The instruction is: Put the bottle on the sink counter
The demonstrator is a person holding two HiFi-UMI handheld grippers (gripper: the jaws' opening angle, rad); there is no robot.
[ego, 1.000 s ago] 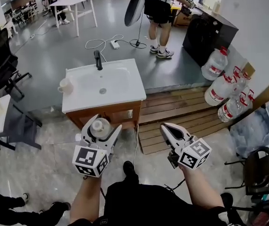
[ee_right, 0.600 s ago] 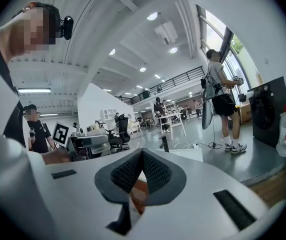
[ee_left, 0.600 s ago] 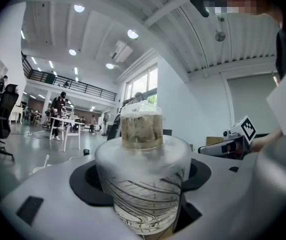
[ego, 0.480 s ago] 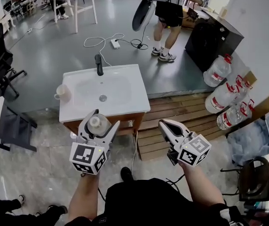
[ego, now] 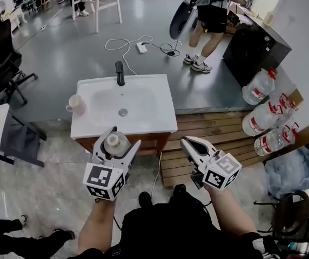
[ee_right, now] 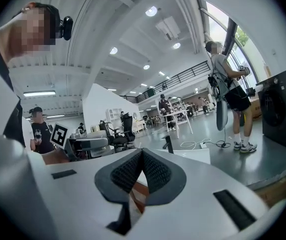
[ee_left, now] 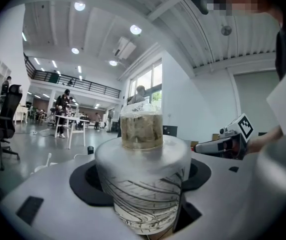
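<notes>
I have the bottle (ego: 115,143) in the left gripper (ego: 124,136), whose jaws are spread wide enough to take its frosted body and press on it from both sides. Its long axis runs along the jaws, the narrow top pointing out past the fingertips, up and forward toward the sink. In the left gripper view I look up the body, with its dark line pattern, to the smaller brownish top. In the head view the round top faces the camera. The bottle is in the air, just short of the front edge of the white sink worktop (ego: 165,124), over the wooden cabinet front (ego: 143,140) and not yet above the worktop itself. The right gripper (ego: 186,141) hangs to the right at much the same height, pads pressed together with nothing between them (its own view shows the ribbed pads meeting in a sharp V). On the worktop a black tap (ego: 119,73) stands behind the basin and a pale cup (ego: 76,104) sits at the left edge. Since a second ago my hold on the bottle has not changed and its top points the same way. The worktop's front edge has drawn closer to the left gripper's tips, and the right gripper has kept its place beside it.
</notes>
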